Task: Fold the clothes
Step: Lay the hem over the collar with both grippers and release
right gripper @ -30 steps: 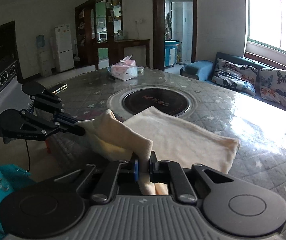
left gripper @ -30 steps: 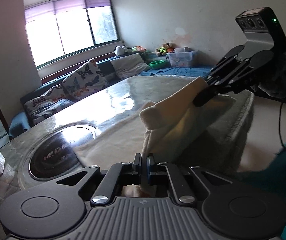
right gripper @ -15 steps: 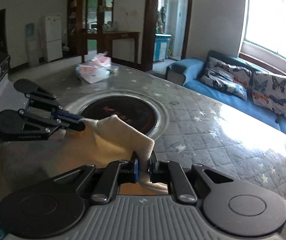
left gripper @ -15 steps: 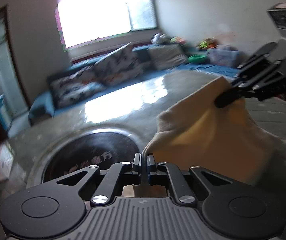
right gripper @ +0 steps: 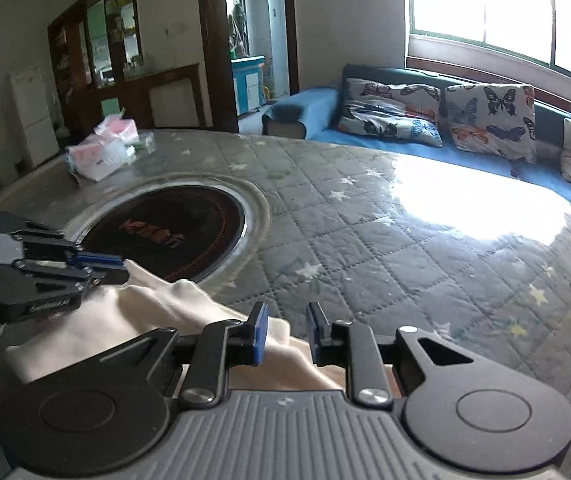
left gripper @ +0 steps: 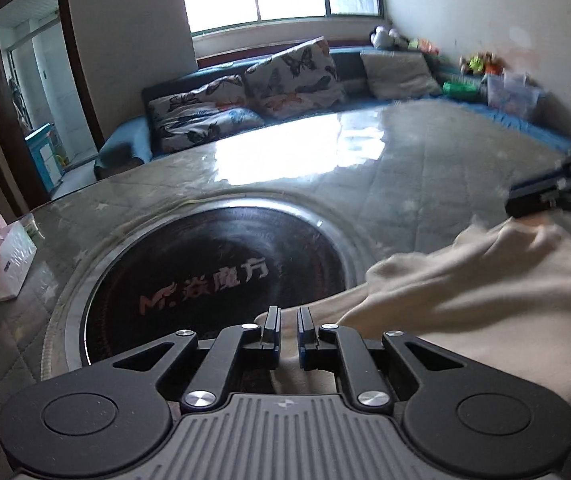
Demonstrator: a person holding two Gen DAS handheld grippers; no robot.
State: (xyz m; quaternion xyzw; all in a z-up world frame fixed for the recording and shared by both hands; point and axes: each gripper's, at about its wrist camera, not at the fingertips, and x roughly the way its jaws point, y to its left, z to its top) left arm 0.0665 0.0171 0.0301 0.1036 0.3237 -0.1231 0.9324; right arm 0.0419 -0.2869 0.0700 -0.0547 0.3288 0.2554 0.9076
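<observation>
One cream garment point(left gripper: 465, 304) lies folded on the quilted surface point(right gripper: 385, 240), at its near edge, its far edge overlapping the rim of the round black hotplate point(left gripper: 213, 272) set into the middle. Its long axis runs across from one gripper to the other.

Two grippers are at it. The left gripper point(left gripper: 288, 330) has its fingers point(left gripper: 272, 326) only slightly apart and opening, a thin edge of cloth lying in the gap, not pinched. The right gripper point(right gripper: 285, 332) is opening wider, fingers point(right gripper: 259, 332) clear of the cloth that sags below them.

The left wrist view alone shows the far wall with toys and a clear storage bin point(left gripper: 513, 94). The right wrist view alone shows the wooden sideboard point(right gripper: 157, 96). Two butterfly cushions point(right gripper: 441, 114) sit on the blue sofa point(right gripper: 309, 108); one pink tissue pack point(right gripper: 101, 152) rests on the surface.
</observation>
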